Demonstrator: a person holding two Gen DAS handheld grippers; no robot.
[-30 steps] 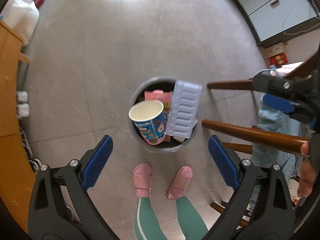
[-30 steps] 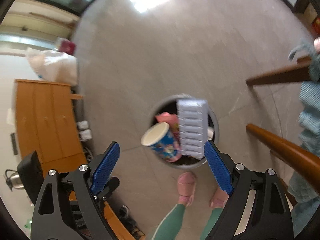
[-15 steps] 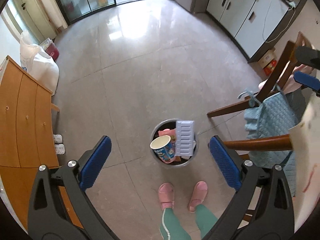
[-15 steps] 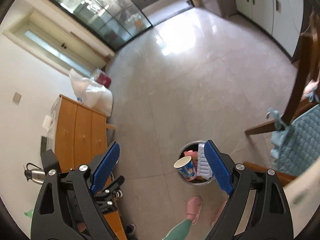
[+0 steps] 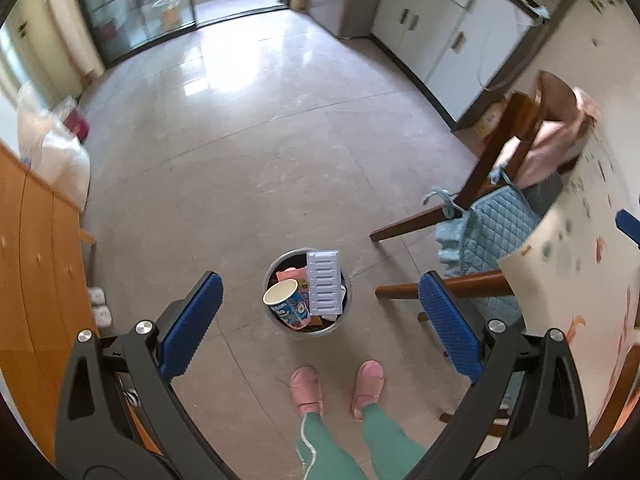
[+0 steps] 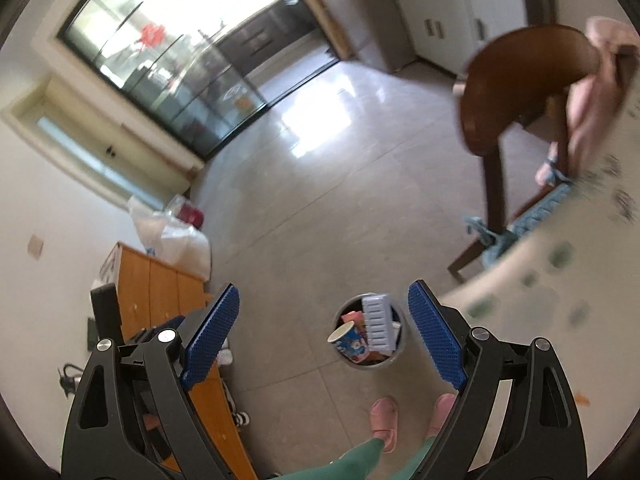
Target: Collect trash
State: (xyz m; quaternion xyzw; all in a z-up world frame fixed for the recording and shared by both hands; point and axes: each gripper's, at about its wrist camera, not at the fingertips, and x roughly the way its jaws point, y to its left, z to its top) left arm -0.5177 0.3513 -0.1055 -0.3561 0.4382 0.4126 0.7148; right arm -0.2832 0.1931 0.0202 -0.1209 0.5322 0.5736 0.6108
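A grey round trash bin (image 5: 346, 307) (image 6: 403, 343) stands on the tiled floor, far below both grippers. A blue printed paper cup (image 5: 286, 305) (image 6: 349, 340), a pale ribbed plastic tray (image 5: 325, 282) (image 6: 378, 322) and pink wrappers (image 5: 289, 273) stick out of it. My left gripper (image 5: 318, 320) is open with nothing between its blue pads. My right gripper (image 6: 324, 332) is open and empty too. A blue tip of the right gripper (image 5: 628, 225) shows at the right edge of the left wrist view.
The person's pink slippers (image 5: 306, 388) stand just in front of the bin. A wooden chair with a blue cushion (image 5: 486, 236) and a table with a patterned cloth (image 5: 580, 264) are on the right. An orange cabinet (image 5: 28, 264) and white bags (image 5: 52, 152) stand at the left.
Both grippers have risen well above the bin, which now looks much smaller. The views tilted up, showing more floor, the glass doors and the cabinets. Both stay open.
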